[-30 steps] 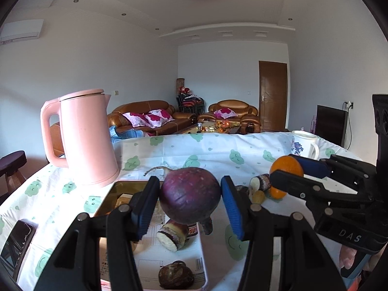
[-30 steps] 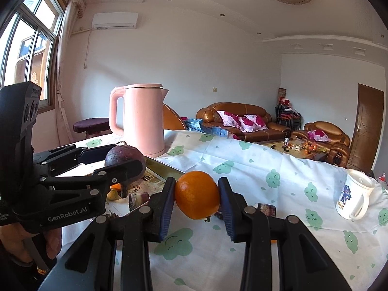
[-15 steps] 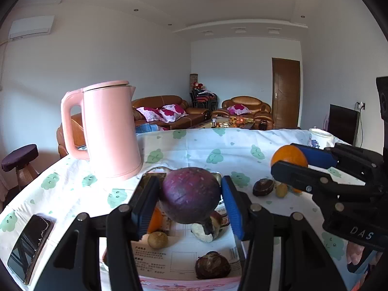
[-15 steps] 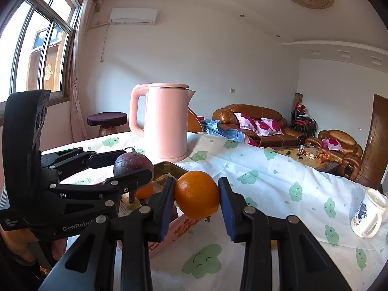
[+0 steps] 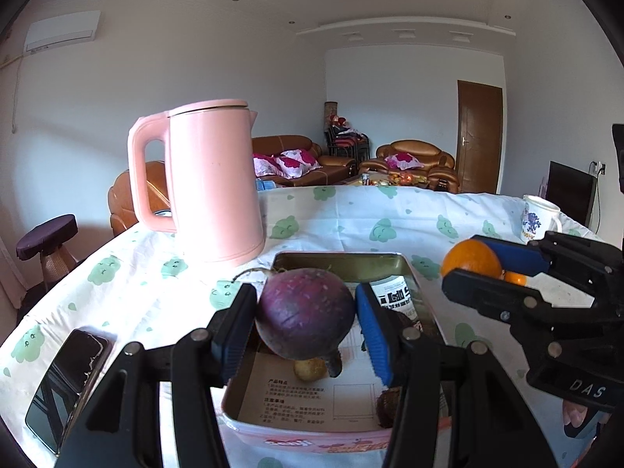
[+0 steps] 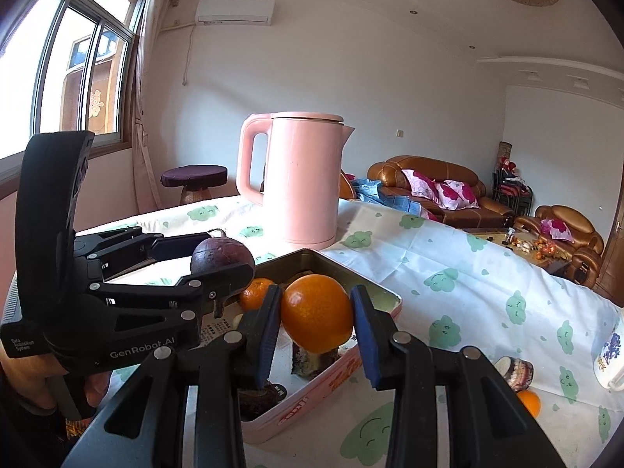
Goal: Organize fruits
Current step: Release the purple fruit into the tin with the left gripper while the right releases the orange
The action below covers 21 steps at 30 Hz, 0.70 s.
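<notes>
Left gripper point(image 5: 306, 321), lower centre of frame, angled slightly downward, clamps a purple root vegetable point(image 5: 305, 312) above the tin tray point(image 5: 417, 286). Right gripper point(image 6: 316, 321), likewise angled, clamps an orange point(image 6: 316, 313) over the tray's near edge.

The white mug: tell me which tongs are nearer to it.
Right. The right tongs hold the orange on the white mug side; the left tongs are farther, over the tin.
</notes>
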{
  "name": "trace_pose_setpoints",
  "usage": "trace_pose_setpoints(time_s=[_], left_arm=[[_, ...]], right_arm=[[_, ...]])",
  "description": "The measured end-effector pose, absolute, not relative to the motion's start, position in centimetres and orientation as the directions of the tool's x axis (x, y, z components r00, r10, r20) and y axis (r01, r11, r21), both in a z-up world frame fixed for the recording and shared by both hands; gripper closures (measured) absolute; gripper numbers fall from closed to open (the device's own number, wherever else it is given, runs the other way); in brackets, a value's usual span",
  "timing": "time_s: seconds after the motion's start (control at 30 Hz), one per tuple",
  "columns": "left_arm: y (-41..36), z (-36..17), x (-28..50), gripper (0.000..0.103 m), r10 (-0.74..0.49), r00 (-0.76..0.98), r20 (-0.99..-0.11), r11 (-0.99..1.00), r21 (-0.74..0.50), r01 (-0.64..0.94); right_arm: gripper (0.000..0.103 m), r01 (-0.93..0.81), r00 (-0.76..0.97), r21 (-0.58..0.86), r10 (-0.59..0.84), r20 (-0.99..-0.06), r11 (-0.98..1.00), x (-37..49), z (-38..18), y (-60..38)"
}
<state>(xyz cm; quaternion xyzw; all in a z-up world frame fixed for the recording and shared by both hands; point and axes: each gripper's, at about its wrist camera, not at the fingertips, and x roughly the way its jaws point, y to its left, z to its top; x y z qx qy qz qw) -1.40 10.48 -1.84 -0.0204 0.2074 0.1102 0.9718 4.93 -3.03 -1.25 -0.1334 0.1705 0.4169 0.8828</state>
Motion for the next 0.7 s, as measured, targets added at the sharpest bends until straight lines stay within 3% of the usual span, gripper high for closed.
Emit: trace_pose_setpoints(time_s=[0.7], left_arm=[[11.5,-4.0,-0.1,0.049,0.159,0.831,-0.534,0.981,-0.006,-0.192]], right_arm=[[0.065,-0.808,0.532,-0.082,0.663,-0.527,0.583,5.6,-3.9,-0.1]])
